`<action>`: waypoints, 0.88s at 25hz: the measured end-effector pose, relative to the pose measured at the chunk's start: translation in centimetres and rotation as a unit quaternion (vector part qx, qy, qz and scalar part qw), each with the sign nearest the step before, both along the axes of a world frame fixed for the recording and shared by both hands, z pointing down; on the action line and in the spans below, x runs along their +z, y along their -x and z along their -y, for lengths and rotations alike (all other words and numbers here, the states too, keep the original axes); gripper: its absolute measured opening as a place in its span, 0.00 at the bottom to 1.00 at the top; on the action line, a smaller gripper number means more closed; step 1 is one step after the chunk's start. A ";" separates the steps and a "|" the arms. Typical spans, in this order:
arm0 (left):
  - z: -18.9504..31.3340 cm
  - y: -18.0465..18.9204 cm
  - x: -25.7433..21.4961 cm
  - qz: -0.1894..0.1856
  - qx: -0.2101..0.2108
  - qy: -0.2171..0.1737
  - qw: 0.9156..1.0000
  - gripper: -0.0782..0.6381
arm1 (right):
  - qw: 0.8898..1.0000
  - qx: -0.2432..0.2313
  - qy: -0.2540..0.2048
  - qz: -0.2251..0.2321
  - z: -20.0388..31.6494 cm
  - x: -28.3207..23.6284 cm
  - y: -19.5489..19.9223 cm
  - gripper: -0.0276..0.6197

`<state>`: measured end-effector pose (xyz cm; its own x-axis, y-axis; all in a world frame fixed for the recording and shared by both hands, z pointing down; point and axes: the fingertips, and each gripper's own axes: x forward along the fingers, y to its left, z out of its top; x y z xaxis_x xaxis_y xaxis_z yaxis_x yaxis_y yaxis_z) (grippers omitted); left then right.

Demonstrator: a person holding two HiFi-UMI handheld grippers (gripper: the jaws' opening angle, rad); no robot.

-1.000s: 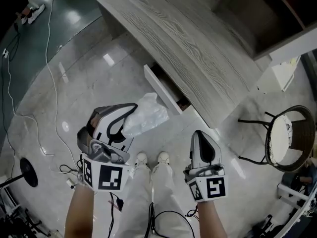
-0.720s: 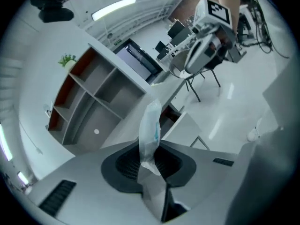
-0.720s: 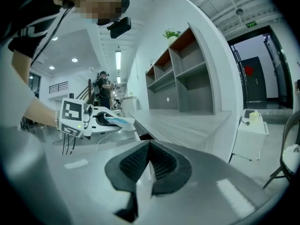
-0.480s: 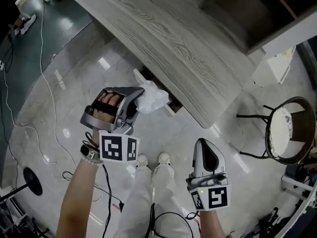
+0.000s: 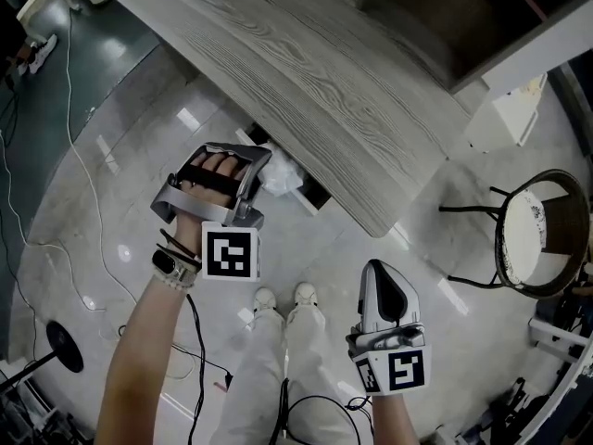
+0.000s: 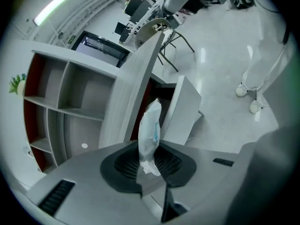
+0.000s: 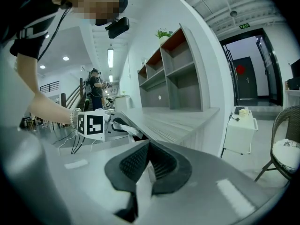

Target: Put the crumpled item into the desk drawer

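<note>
The crumpled item point(image 5: 282, 176), a white plastic wad with a little blue, sits pinched in my left gripper point(image 5: 262, 165), which is shut on it. It hangs at the mouth of the open desk drawer point(image 5: 311, 197) under the grey wood desk top point(image 5: 324, 82). In the left gripper view the crumpled item point(image 6: 149, 130) stands up between the pads, with the drawer's white front panel point(image 6: 182, 108) and dark inside just beyond it. My right gripper point(image 5: 384, 297) is shut and empty, low near the person's legs. From the right gripper view the left gripper point(image 7: 108, 125) shows at the desk edge.
A round wicker chair point(image 5: 532, 245) stands at the right, a white cabinet point(image 5: 505, 109) behind it. Cables point(image 5: 79, 184) trail over the glossy floor at the left. An open shelf unit point(image 6: 56, 102) rises behind the desk. The person's shoes point(image 5: 283, 297) are below the drawer.
My left gripper has carried the crumpled item forward and up to the drawer opening. The right gripper dropped back slightly and stayed shut.
</note>
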<state>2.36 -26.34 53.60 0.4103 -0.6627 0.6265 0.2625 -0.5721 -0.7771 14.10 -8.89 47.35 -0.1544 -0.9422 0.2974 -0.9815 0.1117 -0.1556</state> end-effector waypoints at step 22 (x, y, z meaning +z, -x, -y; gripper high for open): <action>0.5 -0.7 0.7 0.033 0.004 0.027 0.999 0.28 | 1.000 -0.004 0.013 0.012 0.4 1.0 0.3 0.06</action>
